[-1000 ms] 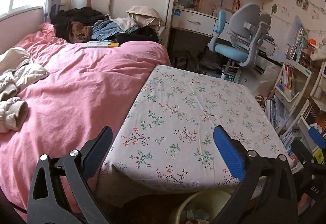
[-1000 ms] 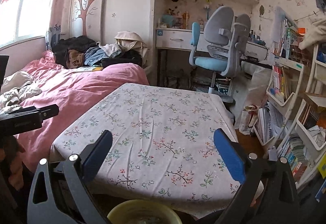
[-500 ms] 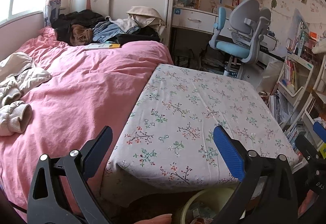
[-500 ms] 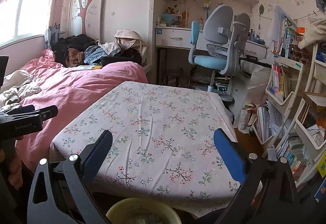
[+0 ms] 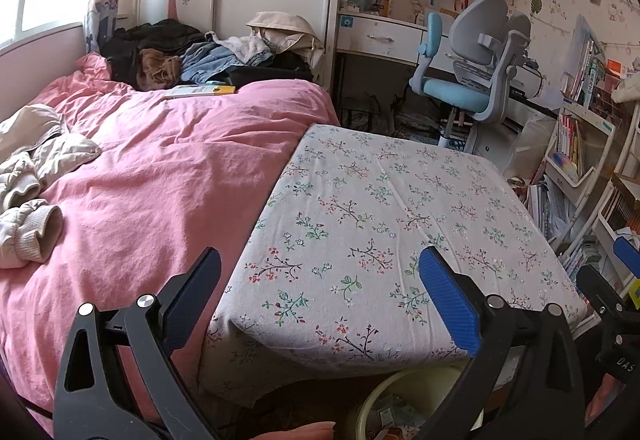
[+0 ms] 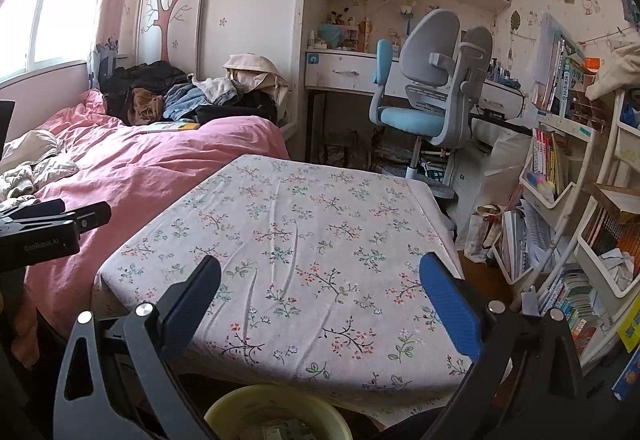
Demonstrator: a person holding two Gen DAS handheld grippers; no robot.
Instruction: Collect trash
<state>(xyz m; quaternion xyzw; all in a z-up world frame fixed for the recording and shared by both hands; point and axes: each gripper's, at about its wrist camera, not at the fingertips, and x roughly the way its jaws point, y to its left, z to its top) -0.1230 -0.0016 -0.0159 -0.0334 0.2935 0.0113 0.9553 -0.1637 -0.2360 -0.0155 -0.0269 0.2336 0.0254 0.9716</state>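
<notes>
A pale yellow bin (image 6: 276, 414) stands on the floor below the near edge of the flower-print table (image 6: 304, 240); the left wrist view shows the same bin (image 5: 404, 396) with scraps of trash inside. My left gripper (image 5: 320, 288) hangs open above the table's near corner, nothing between its fingers. My right gripper (image 6: 320, 292) is open too, empty, over the table's front edge. The floral table top (image 5: 384, 208) carries no loose trash that I can see.
A pink bed (image 5: 152, 168) with clothes heaped at its head lies left of the table. A blue and grey desk chair (image 6: 428, 96) stands behind. Book racks (image 6: 560, 168) crowd the right side. The left gripper's body (image 6: 44, 232) shows at the left edge.
Both views have risen and tipped slightly; the table sits a little lower in frame. A bit of a hand has come in at the bottom of the left wrist view. Both grippers stay open.
</notes>
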